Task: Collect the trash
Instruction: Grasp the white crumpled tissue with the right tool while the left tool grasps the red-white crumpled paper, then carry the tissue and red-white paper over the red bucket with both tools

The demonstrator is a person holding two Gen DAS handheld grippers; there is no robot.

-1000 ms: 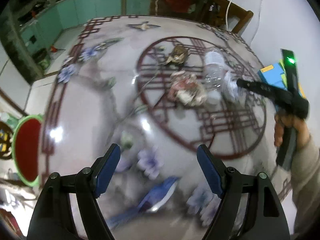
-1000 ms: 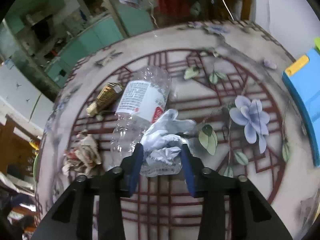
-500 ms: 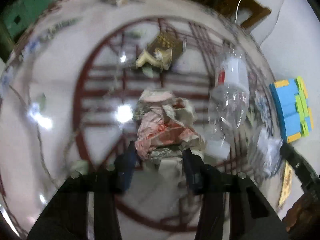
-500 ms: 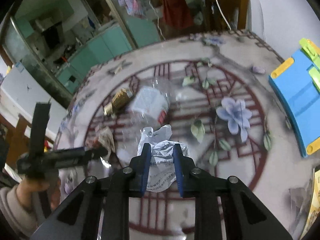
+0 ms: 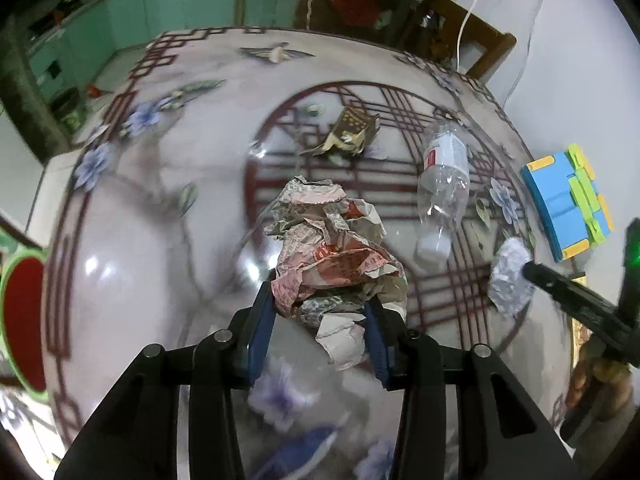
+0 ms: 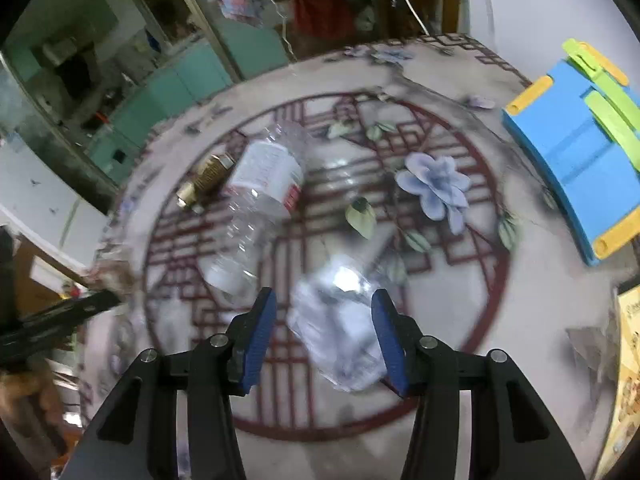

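Your left hand-held gripper [image 5: 320, 320] is pinching the crumpled red-and-white wrapper [image 5: 332, 248]; both blue pads press into the lower part of the wad, and most of the paper bulges out beyond the fingertips over the desk [image 5: 160, 240].

Your right hand-held gripper [image 6: 324, 336] has its fingers spread. The white crumpled paper [image 6: 340, 332] sits between them, blurred; it lies close against the right pad, with a gap on the left side. Whether it rests on the desk or hangs in the air cannot be told. In the left view the same white paper [image 5: 510, 276] shows at the tip of the right gripper.

The clear plastic bottle [image 6: 256, 212] lies on its side on the red lattice pattern, cap end toward you, just beyond the white paper and to its left. The brown-gold wrapper [image 5: 352, 136] lies farther back, near the bottle's base end. A blue and yellow-green plastic item [image 6: 576, 152] sits at the desk's right edge, well apart from the trash.
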